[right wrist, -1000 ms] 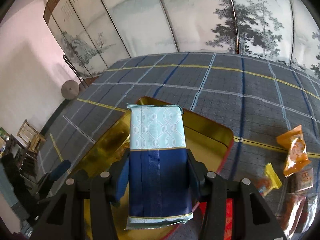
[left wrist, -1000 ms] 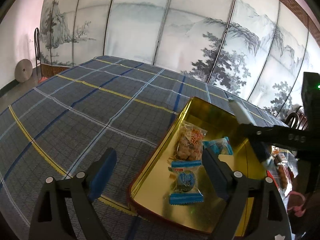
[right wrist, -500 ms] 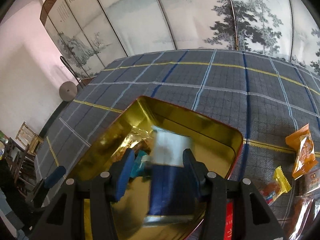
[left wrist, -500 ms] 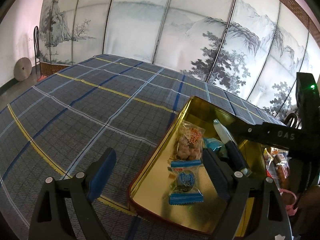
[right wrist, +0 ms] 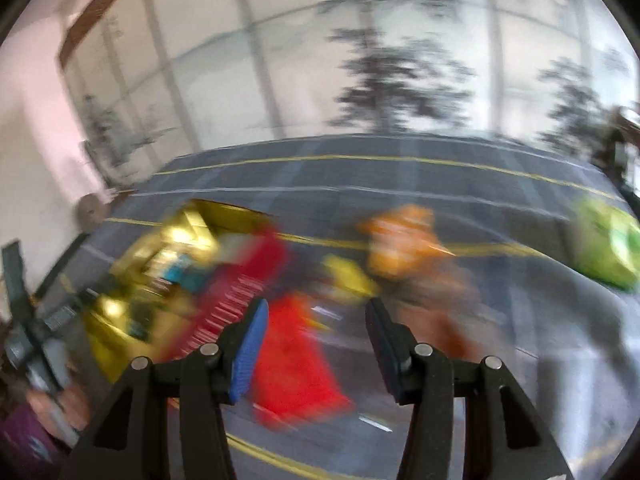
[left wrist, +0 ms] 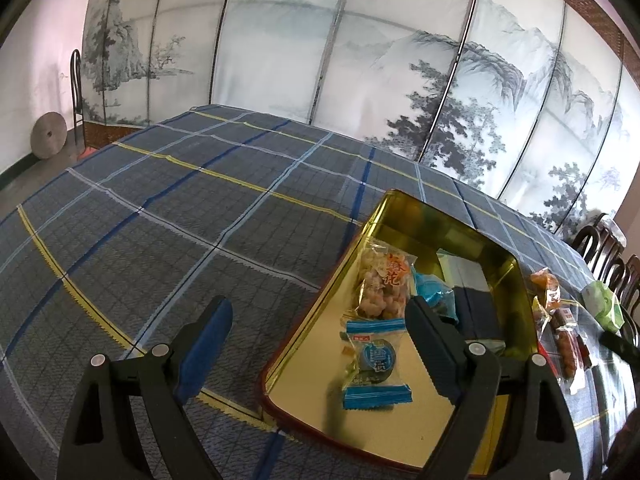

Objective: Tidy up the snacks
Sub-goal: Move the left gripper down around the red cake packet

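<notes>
A gold tin [left wrist: 304, 320] lies open on the plaid tablecloth. Inside it are a clear packet of twist snacks [left wrist: 384, 284], a blue-ended wafer packet [left wrist: 374, 360], a teal packet [left wrist: 434, 292] and a blue-and-white packet [left wrist: 472, 292]. My left gripper [left wrist: 320, 336] stands open over the tin's near left rim, holding nothing. The right wrist view is blurred by motion. My right gripper [right wrist: 316, 340] is open and empty above a red sheet [right wrist: 296, 360], with the tin [right wrist: 160, 248] off to its left. An orange packet [right wrist: 400, 240] and a yellow one [right wrist: 348, 276] lie just ahead.
Loose snacks lie right of the tin: an orange packet [left wrist: 546, 286], red-brown sausage packs [left wrist: 568, 340] and a green packet [left wrist: 604, 304], which also shows blurred as a green packet [right wrist: 608, 248]. A painted folding screen stands behind the table. Chairs [left wrist: 608, 248] line the far right.
My right gripper let the blue-and-white packet go into the tin and swung away to the right over the loose snacks. The left gripper stayed still.
</notes>
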The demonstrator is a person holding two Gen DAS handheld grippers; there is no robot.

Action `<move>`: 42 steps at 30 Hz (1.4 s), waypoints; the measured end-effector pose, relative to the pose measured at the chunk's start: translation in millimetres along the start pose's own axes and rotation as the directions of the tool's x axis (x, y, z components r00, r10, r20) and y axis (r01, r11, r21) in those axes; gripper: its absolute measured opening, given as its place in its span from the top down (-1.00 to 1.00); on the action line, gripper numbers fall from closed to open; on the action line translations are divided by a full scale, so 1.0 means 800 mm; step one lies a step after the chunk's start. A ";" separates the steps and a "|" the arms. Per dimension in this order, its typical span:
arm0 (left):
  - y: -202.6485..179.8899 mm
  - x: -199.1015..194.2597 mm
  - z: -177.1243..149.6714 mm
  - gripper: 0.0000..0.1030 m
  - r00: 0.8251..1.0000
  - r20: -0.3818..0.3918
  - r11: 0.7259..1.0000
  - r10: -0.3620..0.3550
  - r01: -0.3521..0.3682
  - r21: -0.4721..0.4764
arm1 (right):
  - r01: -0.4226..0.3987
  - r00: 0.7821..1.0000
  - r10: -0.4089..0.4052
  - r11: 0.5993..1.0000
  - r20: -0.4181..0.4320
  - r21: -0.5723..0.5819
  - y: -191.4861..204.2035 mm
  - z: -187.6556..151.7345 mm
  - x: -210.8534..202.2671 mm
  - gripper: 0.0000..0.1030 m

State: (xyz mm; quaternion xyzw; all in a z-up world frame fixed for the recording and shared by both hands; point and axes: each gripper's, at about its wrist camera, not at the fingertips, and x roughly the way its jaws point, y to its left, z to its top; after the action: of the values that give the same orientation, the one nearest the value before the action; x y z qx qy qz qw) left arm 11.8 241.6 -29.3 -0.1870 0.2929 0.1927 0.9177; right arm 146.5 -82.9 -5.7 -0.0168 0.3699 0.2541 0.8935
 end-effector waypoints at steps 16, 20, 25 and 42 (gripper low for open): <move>-0.103 -0.083 0.014 -0.79 0.990 -0.099 0.977 -0.102 0.119 0.179 | 0.347 0.938 -0.337 0.908 -0.085 0.236 -0.246 -0.089 -0.062 -0.12; -0.201 -0.089 0.007 -0.98 0.916 -0.349 0.943 -0.198 0.275 0.187 | 0.323 0.946 -0.317 0.919 -0.061 0.227 -0.247 -0.085 -0.059 -0.15; -0.280 -0.011 -0.027 -0.79 0.783 -0.606 0.972 -0.139 0.224 0.066 | 0.264 0.963 -0.270 0.938 -0.005 0.226 -0.241 -0.093 -0.073 -0.16; -0.315 0.106 -0.044 -0.64 0.731 -0.680 0.996 0.063 -0.093 -0.008 | 0.063 0.986 -0.097 0.971 0.138 0.230 -0.243 -0.099 -0.098 -0.21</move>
State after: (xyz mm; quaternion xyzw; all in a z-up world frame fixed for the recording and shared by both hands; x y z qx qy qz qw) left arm 176.3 30.3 -49.8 -0.2511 0.6107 0.1557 0.7347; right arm 139.1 -303.5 -41.3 0.0884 0.3278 0.1748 0.9242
